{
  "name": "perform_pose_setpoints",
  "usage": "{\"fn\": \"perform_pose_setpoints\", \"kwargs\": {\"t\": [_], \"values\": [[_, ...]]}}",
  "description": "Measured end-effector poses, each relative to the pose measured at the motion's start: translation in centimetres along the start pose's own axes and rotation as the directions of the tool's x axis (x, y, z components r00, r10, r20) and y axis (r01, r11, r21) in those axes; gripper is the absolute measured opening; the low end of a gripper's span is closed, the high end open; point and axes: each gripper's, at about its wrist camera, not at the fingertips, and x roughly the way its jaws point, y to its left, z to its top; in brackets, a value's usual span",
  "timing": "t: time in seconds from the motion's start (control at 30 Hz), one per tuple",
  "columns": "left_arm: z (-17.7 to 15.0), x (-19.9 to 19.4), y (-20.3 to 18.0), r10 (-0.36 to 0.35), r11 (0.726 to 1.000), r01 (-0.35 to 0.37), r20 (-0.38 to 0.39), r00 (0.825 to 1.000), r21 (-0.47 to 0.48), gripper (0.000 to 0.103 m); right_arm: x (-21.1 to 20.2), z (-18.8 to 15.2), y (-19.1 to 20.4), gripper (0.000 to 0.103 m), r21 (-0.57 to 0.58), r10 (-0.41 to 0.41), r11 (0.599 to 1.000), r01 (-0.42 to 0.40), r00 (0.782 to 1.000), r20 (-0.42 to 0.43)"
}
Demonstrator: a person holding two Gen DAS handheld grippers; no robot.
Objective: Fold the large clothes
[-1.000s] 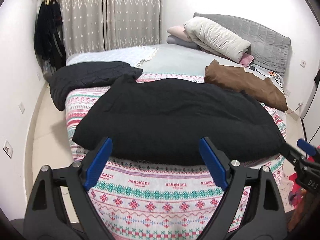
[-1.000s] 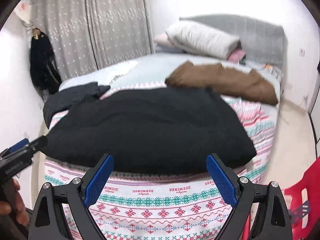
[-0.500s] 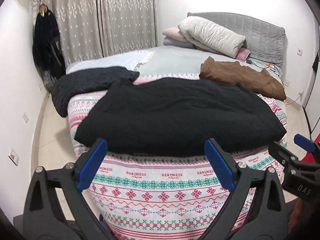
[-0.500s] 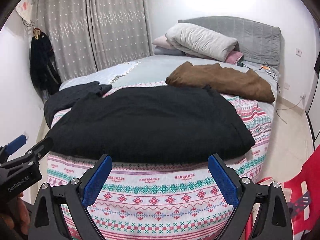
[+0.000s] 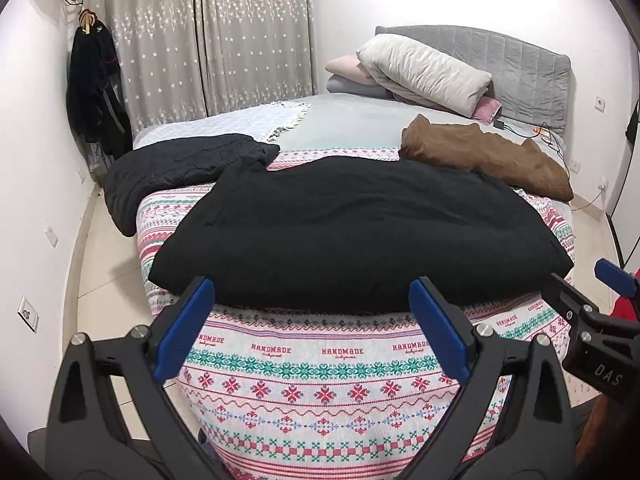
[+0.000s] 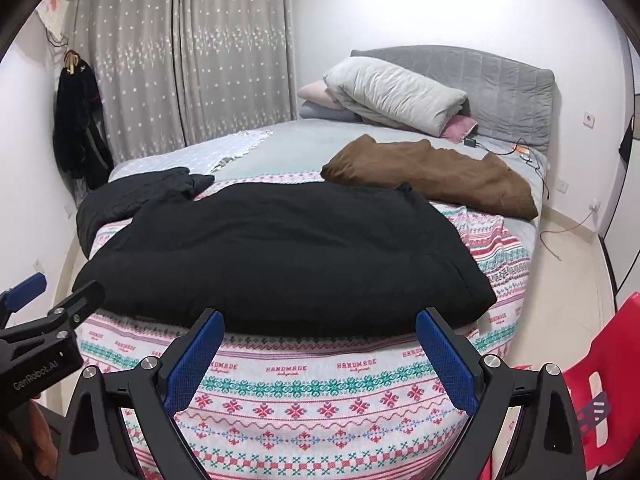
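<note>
Both grippers, left and right, jaws apart and empty; garment lies mid-frame above them, long axis left-right

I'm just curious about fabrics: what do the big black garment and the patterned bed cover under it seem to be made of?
The black garment looks like thick, matte, soft fabric, perhaps fleece or wool: no shine, rounded bulky folds. The patterned bed cover looks like a knit-style or printed cotton-like textile, matte, with rows of red and green motifs; which of these cannot be told.

A home bedroom is shown. A bed with pillows, a padded headboard and curtains is seen.
</note>
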Motion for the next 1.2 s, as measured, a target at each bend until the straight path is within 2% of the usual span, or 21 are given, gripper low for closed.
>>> {"fn": "perform_pose_setpoints", "kwargs": {"t": [0.17, 0.5, 0.6, 1.2], "values": [[0.1, 0.2, 0.2, 0.018, 1.000, -0.018, -0.001, 1.000, 0.002, 0.098, 0.1, -0.1, -0.2, 0.098, 0.008, 0.007, 1.000, -0.007, 1.000, -0.012], [0.0, 1.1, 0.1, -0.016, 1.000, 0.016, -0.059, 0.998, -0.005, 0.098, 0.3, -0.1, -0.1, 0.098, 0.003, -0.006, 1.000, 0.006, 1.000, -0.012], [0.0, 0.9, 0.2, -0.006, 1.000, 0.005, -0.052, 0.999, -0.014, 0.098, 0.4, -0.1, -0.2, 0.098, 0.000, -0.026, 1.000, 0.026, 1.000, -0.011], [-0.3, 1.2, 0.0, -0.011, 1.000, 0.011, -0.073, 0.997, -0.005, 0.101, 0.2, -0.2, -0.2, 0.098, -0.008, -0.028, 1.000, 0.028, 1.000, -0.006]]}}
